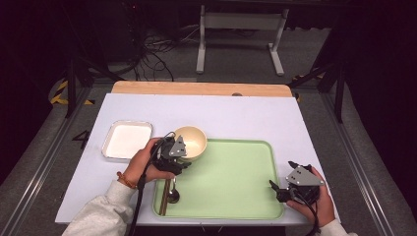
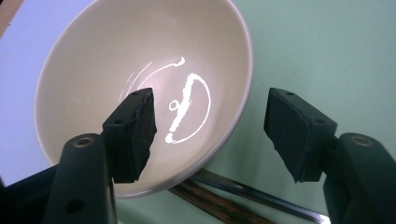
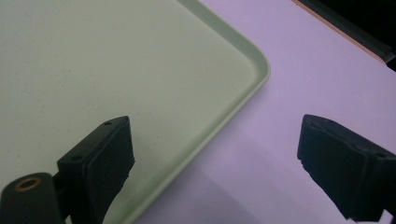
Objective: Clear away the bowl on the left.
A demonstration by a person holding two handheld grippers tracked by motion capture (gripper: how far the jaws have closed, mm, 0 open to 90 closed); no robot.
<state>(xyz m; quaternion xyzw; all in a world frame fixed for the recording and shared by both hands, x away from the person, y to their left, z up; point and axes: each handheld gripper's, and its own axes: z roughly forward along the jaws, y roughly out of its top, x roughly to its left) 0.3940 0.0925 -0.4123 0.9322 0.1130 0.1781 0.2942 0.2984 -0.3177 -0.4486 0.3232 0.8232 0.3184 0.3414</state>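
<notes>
Two items already on green tray (image 1: 236,172): spoon (image 1: 173,195) and chopsticks (image 1: 165,196), near-left. Cream bowl (image 1: 193,141) now set at far-left corner, left gripper (image 2: 208,135) spread astride rim, not pinching. Right gripper (image 1: 285,184) idle, spread, near-right; white dish (image 1: 127,140) left outside.

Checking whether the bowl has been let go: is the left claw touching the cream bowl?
Apart. The left gripper view shows the left claw straddling the round cream bowl's rim, with gaps at both pads.

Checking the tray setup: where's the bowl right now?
In the high view the bowl sits at the green tray's far-left corner, beside the left gripper, right of the white dish.
</notes>
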